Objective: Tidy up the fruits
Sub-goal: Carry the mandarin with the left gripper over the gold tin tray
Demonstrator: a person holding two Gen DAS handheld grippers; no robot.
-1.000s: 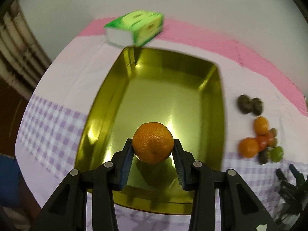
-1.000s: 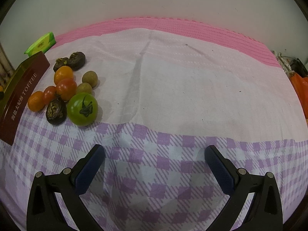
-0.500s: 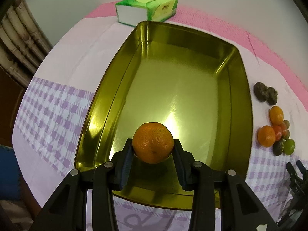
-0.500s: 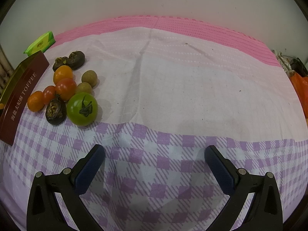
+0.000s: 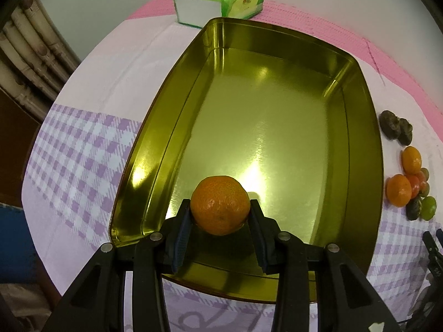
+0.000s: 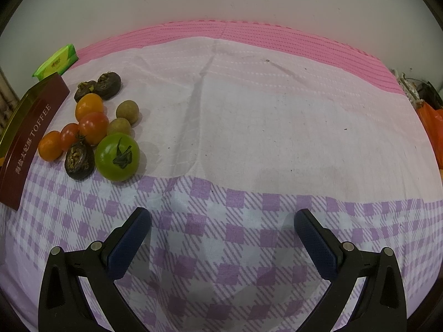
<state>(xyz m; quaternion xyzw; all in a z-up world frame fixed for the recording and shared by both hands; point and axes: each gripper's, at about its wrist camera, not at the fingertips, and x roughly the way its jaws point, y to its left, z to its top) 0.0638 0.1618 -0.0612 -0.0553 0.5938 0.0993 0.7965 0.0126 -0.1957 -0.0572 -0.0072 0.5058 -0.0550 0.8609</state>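
Note:
My left gripper [image 5: 220, 218] is shut on an orange mandarin [image 5: 220, 204] and holds it over the near end of a gold tin tray [image 5: 277, 88]. The tray holds nothing else. To the tray's right a cluster of fruits [image 5: 409, 182] lies on the cloth. In the right wrist view the cluster shows a green tomato [image 6: 117, 157], a red tomato [image 6: 93, 127], two small oranges [image 6: 89, 105] and dark wrinkled fruits [image 6: 79, 160]. My right gripper [image 6: 223, 232] is open and empty over the checked cloth, right of and nearer than the cluster.
A green tissue pack [image 5: 220, 1] lies beyond the tray's far end. The tray's maroon side wall, marked TOFFEE [image 6: 30, 144], stands left of the fruit cluster. An orange bag [image 6: 432, 127] sits at the far right. A wall backs the table.
The left gripper has advanced over the tray with the mandarin, and the tray now looms larger. The right gripper has barely moved.

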